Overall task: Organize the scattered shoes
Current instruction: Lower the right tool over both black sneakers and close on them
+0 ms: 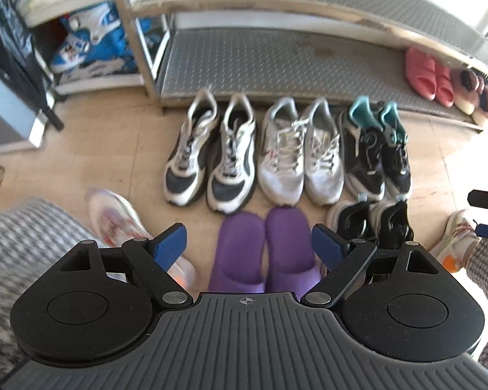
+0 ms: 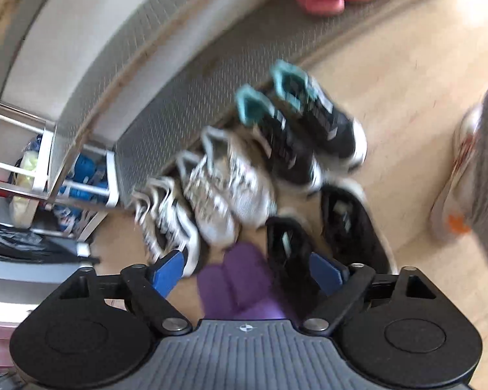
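On the floor (image 1: 114, 149), three pairs of sneakers stand side by side in a row just in front of the shoe rack (image 1: 276, 61): one pair (image 1: 211, 152) at the left, one (image 1: 301, 149) in the middle, one (image 1: 377, 149) at the right. Below that row, the slippers (image 1: 265, 250) sit in the lower middle of the frame. Another pair of sneakers (image 1: 374, 221) sits just to their right. On the rack's bottom shelf, at the upper right, lie sandals (image 1: 429, 76). Skates (image 1: 94, 39) sit at the upper left.

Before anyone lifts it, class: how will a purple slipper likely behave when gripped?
The purple slippers look soft and fabric-covered, so one would probably squash and flop. Low and flat, they seem unlikely to tip or roll. Likely light beside the laced sneakers.
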Demonstrator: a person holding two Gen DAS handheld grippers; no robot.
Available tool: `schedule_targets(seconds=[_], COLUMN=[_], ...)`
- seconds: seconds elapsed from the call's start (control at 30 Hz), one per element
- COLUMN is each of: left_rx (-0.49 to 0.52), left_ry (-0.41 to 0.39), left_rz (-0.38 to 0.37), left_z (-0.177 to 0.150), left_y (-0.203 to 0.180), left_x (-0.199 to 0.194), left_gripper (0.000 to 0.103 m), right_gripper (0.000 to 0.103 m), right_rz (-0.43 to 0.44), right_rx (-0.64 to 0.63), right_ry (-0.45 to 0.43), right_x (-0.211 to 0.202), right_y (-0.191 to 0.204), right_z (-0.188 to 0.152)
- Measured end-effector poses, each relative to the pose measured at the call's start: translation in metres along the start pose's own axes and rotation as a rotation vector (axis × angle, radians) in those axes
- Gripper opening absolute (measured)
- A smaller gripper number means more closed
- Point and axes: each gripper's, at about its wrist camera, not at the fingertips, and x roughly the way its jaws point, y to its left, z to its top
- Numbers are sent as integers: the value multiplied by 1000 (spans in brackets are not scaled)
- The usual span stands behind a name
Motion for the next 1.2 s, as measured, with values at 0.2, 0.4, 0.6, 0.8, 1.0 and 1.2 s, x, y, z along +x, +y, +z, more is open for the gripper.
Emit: schedule_targets(seconds=[0.2,0.4,0.6,0.8,1.0,1.2], left_rx=[31,210,476,434,403,326], left_ry=[75,132,136,208,167,221], left_rz=[-78,-111,-171,-165,-119,-175], left_z=[7,35,42,55,82,90], left_y=[-27,-84,-139,-137,-129,-124], left_x=[22,34,64,101,106,115], left_gripper=[88,88,90,87,89,89], right_gripper=[87,88,82,67,66,67], right_rz=[0,-96,-221,-251,-330,-382], right_rx=[17,13,-132,-304,-395,-296], right_ry=[49,67,140,227,322,366], right_x=[9,16,46,94,181,217], right_y=[-13,-36,-36,-11,-4,-27], right_z=[-2,-2,-9,1,22,36])
